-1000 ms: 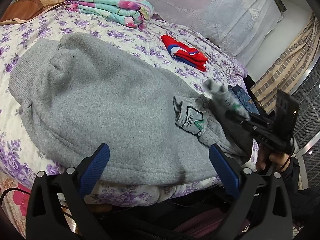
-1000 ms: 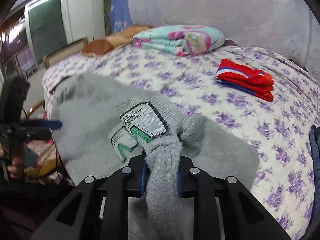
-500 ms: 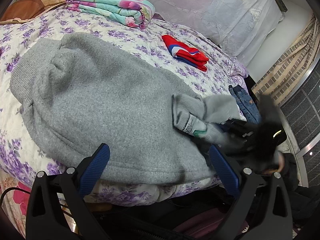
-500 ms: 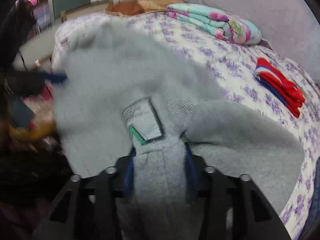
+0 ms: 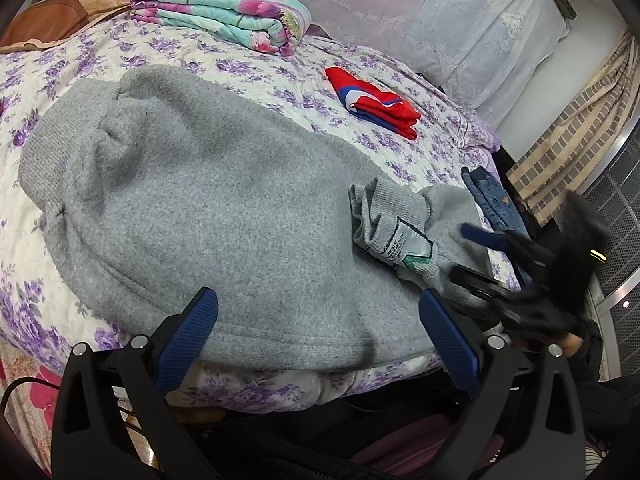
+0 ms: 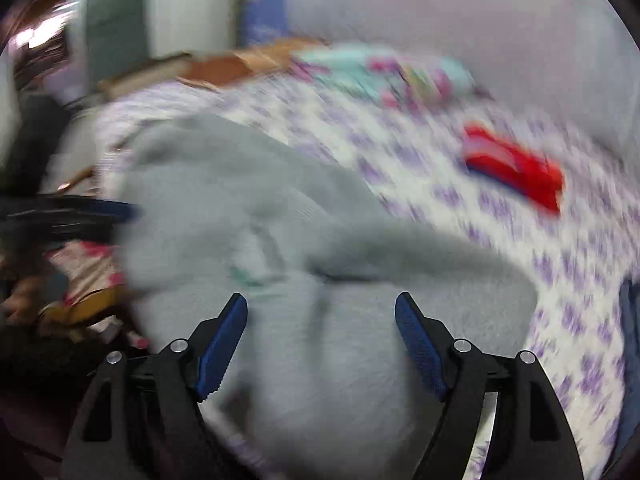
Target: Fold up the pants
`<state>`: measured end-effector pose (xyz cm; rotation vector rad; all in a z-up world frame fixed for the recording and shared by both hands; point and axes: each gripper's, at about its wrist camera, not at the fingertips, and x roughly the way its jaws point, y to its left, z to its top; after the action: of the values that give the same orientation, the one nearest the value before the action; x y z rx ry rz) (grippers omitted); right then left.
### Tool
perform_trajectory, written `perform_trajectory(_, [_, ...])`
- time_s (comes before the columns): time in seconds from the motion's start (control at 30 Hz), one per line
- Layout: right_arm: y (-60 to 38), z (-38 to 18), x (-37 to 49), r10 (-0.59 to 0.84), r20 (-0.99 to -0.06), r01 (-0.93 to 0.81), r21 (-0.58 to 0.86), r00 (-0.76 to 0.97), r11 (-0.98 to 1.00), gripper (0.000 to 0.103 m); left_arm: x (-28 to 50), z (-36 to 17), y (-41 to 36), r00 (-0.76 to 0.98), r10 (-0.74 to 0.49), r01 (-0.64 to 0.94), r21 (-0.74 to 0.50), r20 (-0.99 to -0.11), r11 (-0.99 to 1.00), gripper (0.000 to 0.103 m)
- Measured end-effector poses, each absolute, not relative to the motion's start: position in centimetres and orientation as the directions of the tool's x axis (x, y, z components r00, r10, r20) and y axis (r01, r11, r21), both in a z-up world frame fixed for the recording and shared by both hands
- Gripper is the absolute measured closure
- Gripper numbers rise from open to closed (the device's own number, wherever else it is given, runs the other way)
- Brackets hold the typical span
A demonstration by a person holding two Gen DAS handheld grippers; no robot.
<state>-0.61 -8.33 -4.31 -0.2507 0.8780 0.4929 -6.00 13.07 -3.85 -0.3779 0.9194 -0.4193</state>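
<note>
Grey fleece pants (image 5: 208, 208) lie spread across the floral bed, with the waistband end and its label (image 5: 404, 246) bunched at the right. My left gripper (image 5: 316, 328) is open and empty at the pants' near hem. My right gripper (image 6: 320, 332) is open over the grey fabric (image 6: 320, 360); it also shows in the left wrist view (image 5: 476, 256), blurred, beside the label end. The right wrist view is motion-blurred.
A folded red garment (image 5: 374, 102) and a folded floral blanket (image 5: 224, 20) lie farther back on the bed (image 5: 280, 64). Blue jeans (image 5: 492, 200) hang at the right edge. Curtains and a wall stand to the right.
My right gripper was shut on the pants' waistband end; it has opened and let it drop onto the pants, then drawn back. The left gripper has stayed put.
</note>
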Motion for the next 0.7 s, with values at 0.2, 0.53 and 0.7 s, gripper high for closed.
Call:
perform_trajectory(0.2, [-9.1,-3.4,-0.4,0.435,-0.738,-0.493,0.16,0.515,0.855,0.018,-7.3,-3.1,14.2,0.561,-0.503,0.178,-0.497,-0.658,0.849,0.005])
perform_trajectory(0.53, [-10.3,-5.1,-1.4,0.516,-0.624,-0.461,0.266,0.587,0.847,0.012,-8.8,-6.4,22.9,0.619,-0.482,-0.111,-0.677,-0.62,0.728,0.005])
perform_trajectory(0.7, [-10.4,-3.8,-3.6,0.537,-0.568,-0.513,0.222,0.623,0.829,0.012,-5.7,-6.8,21.8,0.652,-0.509,-0.066,-0.711,-0.562,0.701,0.005])
